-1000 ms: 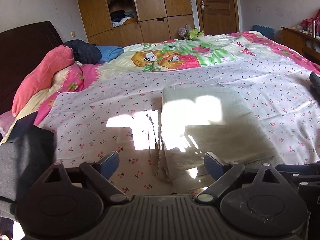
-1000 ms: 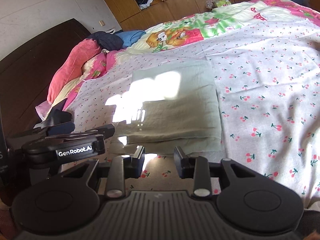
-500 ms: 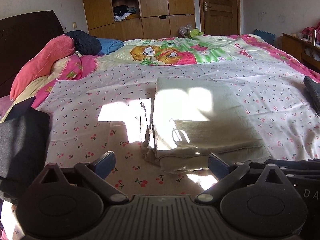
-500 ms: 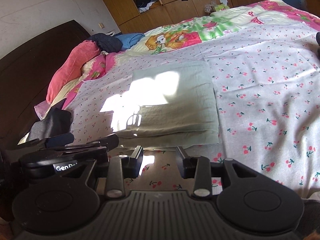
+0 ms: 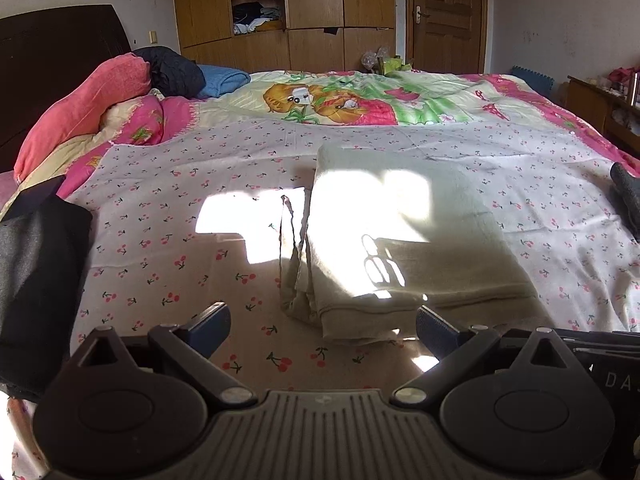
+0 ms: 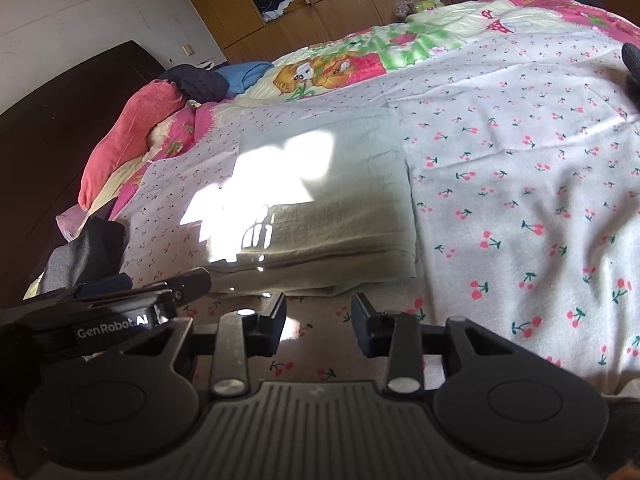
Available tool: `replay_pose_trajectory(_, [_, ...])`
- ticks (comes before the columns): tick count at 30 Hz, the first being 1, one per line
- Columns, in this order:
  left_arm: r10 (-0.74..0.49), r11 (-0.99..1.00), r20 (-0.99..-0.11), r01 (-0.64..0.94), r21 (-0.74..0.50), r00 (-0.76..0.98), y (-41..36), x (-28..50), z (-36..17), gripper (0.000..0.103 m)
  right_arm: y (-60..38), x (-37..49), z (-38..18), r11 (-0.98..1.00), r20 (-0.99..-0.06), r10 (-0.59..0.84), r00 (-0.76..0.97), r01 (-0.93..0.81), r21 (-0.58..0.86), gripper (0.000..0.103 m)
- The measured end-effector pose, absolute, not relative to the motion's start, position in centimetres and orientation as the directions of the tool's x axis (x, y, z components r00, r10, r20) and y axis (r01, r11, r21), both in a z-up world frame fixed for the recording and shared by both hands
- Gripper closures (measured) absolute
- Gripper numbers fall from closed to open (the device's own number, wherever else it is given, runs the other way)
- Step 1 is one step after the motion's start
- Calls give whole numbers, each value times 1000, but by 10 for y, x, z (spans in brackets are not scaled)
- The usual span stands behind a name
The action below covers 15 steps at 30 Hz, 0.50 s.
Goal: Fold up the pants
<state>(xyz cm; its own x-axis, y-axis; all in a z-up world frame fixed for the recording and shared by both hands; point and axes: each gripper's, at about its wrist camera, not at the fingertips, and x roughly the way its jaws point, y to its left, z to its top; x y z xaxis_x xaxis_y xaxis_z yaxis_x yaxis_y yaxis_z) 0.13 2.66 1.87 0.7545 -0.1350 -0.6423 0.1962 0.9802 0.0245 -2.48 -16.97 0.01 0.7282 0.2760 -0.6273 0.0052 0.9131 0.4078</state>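
Pale beige pants (image 5: 400, 240) lie folded into a flat rectangle on the cherry-print bedsheet (image 5: 180, 240), with a loose drawstring (image 5: 286, 220) trailing off their left edge. They also show in the right wrist view (image 6: 320, 208). My left gripper (image 5: 322, 326) is open and empty, just in front of the pants' near edge. My right gripper (image 6: 318, 320) is open and empty, also just short of the near edge. The left gripper's body (image 6: 120, 312) shows at the left of the right wrist view.
A dark folded garment (image 5: 36, 280) lies at the bed's left edge. Pink and blue bedding (image 5: 100, 100) is piled by the dark headboard. Another dark item (image 5: 628, 200) lies at the far right. A wooden wardrobe (image 5: 312, 8) and door stand behind the bed.
Both grippers have pulled back from the folded pants toward the bed's near edge. The pants lie still and look farther away now.
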Motion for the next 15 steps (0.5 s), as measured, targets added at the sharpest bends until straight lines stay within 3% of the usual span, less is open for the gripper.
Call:
replay_pose_trajectory(5, [-100,978,-658,196,74,746,19,28,13,0,-168,-4,5,923,-618,265,740,-10,385,65])
replay_pose_trajectory(15, [-88,979,-730,192,60,677,15,56,-20,0,-159,32,-24,960,-659,224,718,-46,277,64])
